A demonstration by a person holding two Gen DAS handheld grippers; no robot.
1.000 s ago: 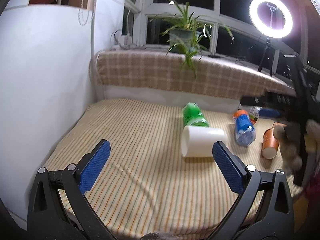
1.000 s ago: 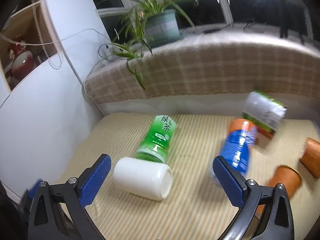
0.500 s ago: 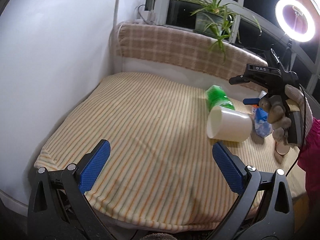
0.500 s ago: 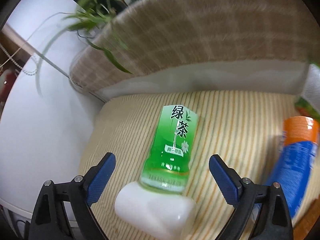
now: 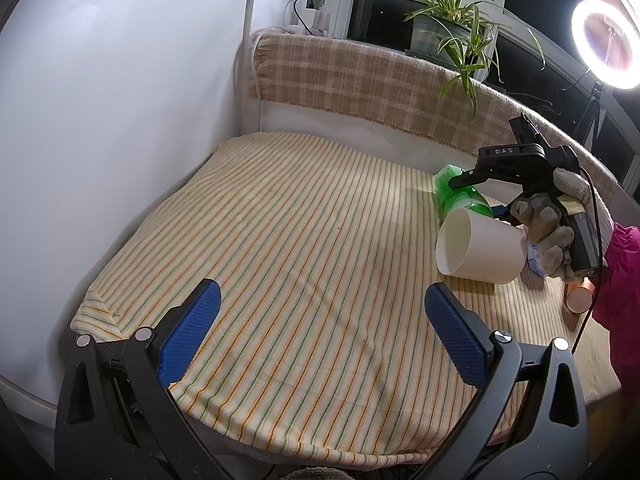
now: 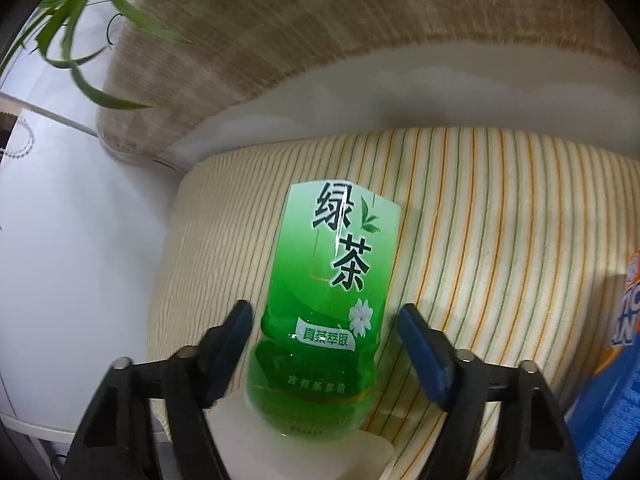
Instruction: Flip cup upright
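A white paper cup (image 5: 478,246) lies on its side on the striped cloth, mouth facing my left gripper. In the right wrist view only a sliver of the cup (image 6: 320,458) shows at the bottom, between the fingers. My right gripper (image 6: 324,340) hovers just over it, jaws narrowed but still apart, straddling the view of a green tea bottle (image 6: 328,304) lying behind the cup. From the left wrist view the right gripper (image 5: 508,210) sits right above the cup. My left gripper (image 5: 320,336) is open and empty, well back over the cloth.
The green bottle (image 5: 460,196) touches the cup's far side. A blue bottle (image 6: 612,380) lies to the right. An orange cup (image 5: 580,296) lies by the gloved hand. A plaid backrest (image 5: 360,76), a potted plant (image 5: 444,28) and a ring light (image 5: 608,28) stand behind. A white wall (image 5: 100,120) is at left.
My right gripper has dropped down onto the cup and its jaws have narrowed. My left gripper has swung left and back, so the cup now sits at the right of its view.
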